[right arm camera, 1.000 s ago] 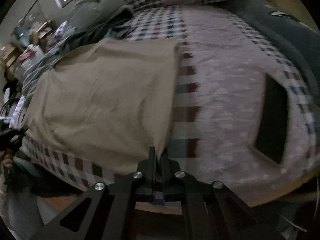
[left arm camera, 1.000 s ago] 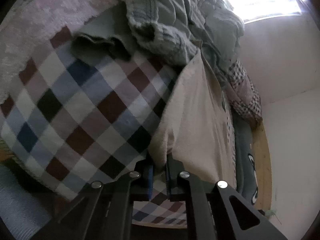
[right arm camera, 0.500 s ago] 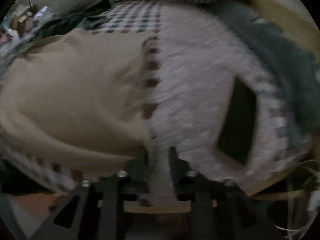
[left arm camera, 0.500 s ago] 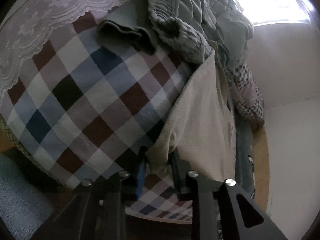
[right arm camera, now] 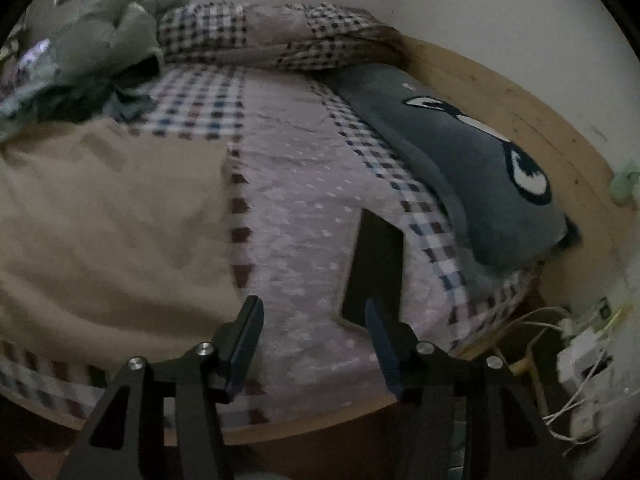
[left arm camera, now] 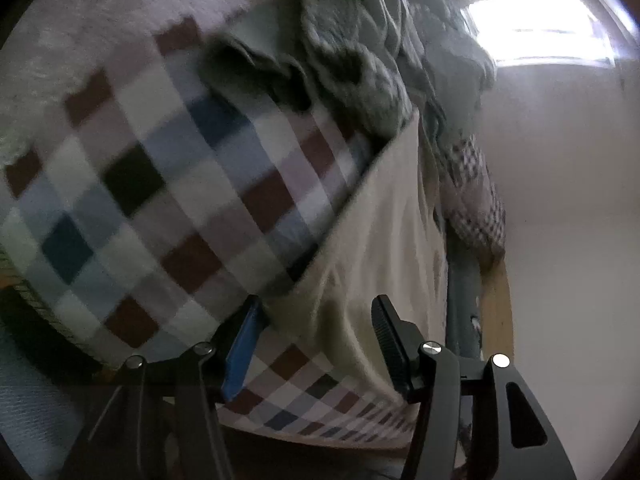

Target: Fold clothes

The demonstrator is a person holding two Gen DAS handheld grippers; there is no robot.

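A beige garment [right arm camera: 112, 220] lies spread flat on a bed [right arm camera: 304, 216], filling the 9 o'clock half of the right wrist view; its surface looks smooth and nearly creaseless, with a straight edge running beside a row of dark checks on the patchwork cover; the near hem sags in soft folds over the mattress edge, seen in the left wrist view between 5 and 6 o'clock, where the cloth [left arm camera: 384, 240] narrows away toward 1 o'clock; the left tool [left arm camera: 316, 340] stands wide open, one finger blue-padded, the garment's drooping corner between its fingers but gripped by neither; the right tool [right arm camera: 312, 340] is likewise spread wide and holds nothing, poised over the pale lace-patterned panel just beside the garment's corner; a heap of grey-green clothing [right arm camera: 104, 36] sits at 11 o'clock near a checked pillow [right arm camera: 272, 36]; a dark grey cushion [right arm camera: 460, 160] with a cartoon face lies at 2 o'clock along the wooden bed frame [right arm camera: 532, 120]; white cables [right arm camera: 568, 344] trail at 4 o'clock.
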